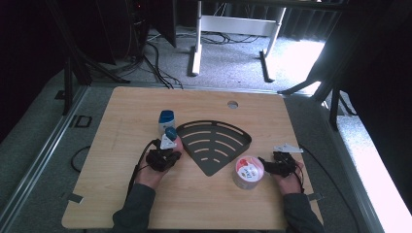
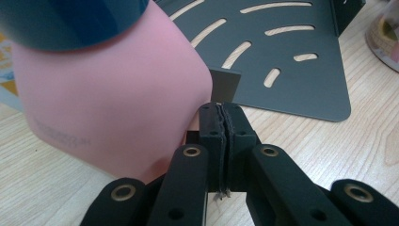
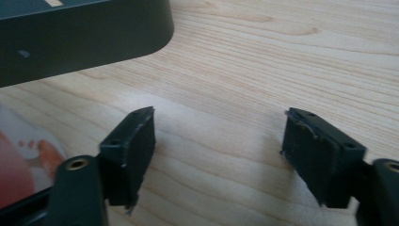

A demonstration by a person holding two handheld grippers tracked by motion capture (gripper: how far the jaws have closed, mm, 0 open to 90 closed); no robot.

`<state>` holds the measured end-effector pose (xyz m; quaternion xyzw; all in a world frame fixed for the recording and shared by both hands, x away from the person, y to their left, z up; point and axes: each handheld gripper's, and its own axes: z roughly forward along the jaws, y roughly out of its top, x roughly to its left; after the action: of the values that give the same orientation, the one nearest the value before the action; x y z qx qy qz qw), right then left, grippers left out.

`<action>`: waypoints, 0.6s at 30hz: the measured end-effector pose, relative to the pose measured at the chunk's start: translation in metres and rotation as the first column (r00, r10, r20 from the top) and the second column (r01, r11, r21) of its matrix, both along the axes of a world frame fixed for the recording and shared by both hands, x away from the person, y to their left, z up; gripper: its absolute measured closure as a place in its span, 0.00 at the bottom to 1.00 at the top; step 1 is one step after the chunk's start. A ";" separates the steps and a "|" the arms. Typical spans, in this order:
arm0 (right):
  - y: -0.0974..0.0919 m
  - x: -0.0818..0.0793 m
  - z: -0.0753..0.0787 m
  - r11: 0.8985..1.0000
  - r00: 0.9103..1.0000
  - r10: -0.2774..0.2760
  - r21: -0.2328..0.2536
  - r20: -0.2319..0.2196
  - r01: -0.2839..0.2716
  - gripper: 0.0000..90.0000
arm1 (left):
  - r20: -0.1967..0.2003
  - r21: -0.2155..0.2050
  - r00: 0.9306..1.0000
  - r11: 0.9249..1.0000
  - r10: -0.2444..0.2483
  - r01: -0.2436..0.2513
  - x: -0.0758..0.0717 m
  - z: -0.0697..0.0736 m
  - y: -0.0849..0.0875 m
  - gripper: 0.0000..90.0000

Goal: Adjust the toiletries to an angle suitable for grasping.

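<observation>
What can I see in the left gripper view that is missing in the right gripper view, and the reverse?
Left gripper view: a pink bottle with a dark blue cap, beside the left gripper, jaws shut. Right gripper view: the right gripper, jaws open over bare wood. Shared: the black slotted tray, the wooden table, part of the tub.

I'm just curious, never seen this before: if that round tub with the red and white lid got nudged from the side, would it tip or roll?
The tub stands upright on the table and looks short and wide, so it would probably slide, not tip. On its side, its round wall could let it roll. It is likely light, though its contents are hidden.
</observation>
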<state>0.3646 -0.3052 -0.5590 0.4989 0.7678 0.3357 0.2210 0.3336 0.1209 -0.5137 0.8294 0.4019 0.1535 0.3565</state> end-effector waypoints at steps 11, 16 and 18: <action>-0.001 -0.008 0.003 0.999 0.999 0.034 0.007 0.002 -0.034 0.67 | -0.015 -0.018 0.999 0.999 -0.052 0.051 -0.016 -0.020 -0.003 0.93; -0.003 -0.015 0.005 0.992 0.994 0.105 0.073 -0.021 -0.104 0.91 | -0.034 -0.016 0.997 0.997 -0.070 0.069 -0.019 -0.025 -0.005 0.91; -0.002 -0.016 0.006 0.990 0.992 0.124 0.075 -0.017 -0.122 0.93 | -0.041 -0.017 0.997 0.997 -0.073 0.072 -0.019 -0.027 -0.007 0.91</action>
<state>0.3485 -0.3067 -0.5533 0.4621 0.7865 0.3715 0.1730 0.3146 0.1136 -0.5409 0.8436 0.3800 0.1200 0.3599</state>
